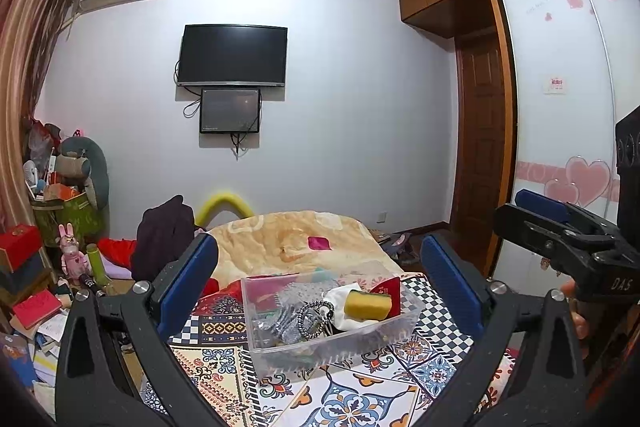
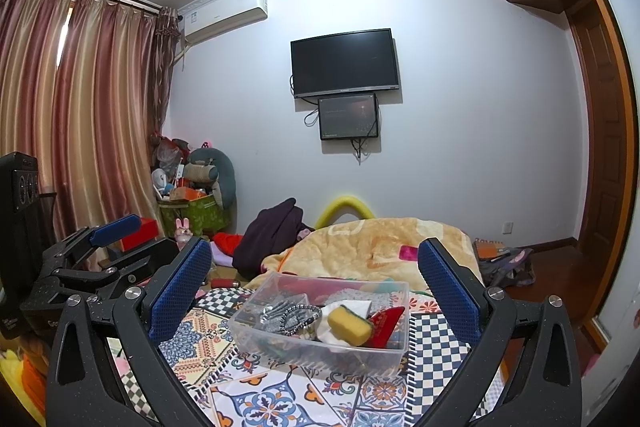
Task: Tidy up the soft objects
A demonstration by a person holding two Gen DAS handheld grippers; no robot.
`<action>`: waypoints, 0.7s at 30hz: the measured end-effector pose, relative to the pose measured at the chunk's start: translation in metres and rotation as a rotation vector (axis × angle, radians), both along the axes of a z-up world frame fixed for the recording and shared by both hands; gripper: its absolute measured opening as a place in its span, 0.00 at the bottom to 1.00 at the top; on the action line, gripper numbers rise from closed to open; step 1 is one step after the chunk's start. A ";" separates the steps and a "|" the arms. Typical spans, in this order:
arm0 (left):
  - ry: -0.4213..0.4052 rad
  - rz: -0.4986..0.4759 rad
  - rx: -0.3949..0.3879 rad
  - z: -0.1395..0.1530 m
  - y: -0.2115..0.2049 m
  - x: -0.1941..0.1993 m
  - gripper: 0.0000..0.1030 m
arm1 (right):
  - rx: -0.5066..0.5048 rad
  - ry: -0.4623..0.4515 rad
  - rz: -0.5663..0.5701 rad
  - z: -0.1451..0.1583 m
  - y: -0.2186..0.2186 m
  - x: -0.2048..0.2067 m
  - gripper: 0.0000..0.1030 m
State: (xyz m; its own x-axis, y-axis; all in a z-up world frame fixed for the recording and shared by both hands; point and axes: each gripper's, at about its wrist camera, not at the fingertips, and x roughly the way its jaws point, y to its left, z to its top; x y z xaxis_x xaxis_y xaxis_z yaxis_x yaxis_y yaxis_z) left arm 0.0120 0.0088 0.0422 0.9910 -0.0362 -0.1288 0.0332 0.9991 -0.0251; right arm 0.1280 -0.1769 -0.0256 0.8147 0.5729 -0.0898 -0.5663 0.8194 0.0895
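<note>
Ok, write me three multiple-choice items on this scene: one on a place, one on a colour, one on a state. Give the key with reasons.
1. Where does the yellow rectangular sponge lie?
A. inside the clear plastic bin
B. on the beige blanket
C. on the floor

2. What colour are the pads on the fingers of the left gripper?
A. red
B. blue
C. green

3. How does the right gripper stand?
A. shut on the sponge
B. shut on nothing
C. open, holding nothing

Key:
1. A, the sponge rests among the things within the bin's walls, beside a white cloth.
2. B, both pads in the left wrist view are blue.
3. C, its fingers stand wide apart on either side of the bin, with nothing between them touching the pads.
</note>
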 end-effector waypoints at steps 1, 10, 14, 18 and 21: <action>-0.001 0.001 0.001 0.000 0.000 -0.001 1.00 | 0.001 0.001 0.001 0.000 0.000 0.000 1.00; 0.002 -0.003 0.002 0.000 0.001 0.000 1.00 | -0.004 -0.002 -0.001 -0.001 0.000 0.000 1.00; 0.002 -0.006 0.000 -0.001 0.001 -0.001 1.00 | -0.004 -0.001 0.001 -0.001 0.001 0.000 1.00; 0.002 -0.006 0.001 -0.001 0.002 -0.001 1.00 | -0.005 -0.002 0.001 -0.001 0.001 0.000 1.00; 0.000 -0.009 -0.002 -0.001 0.002 -0.002 1.00 | -0.006 -0.001 0.001 -0.001 0.001 0.000 1.00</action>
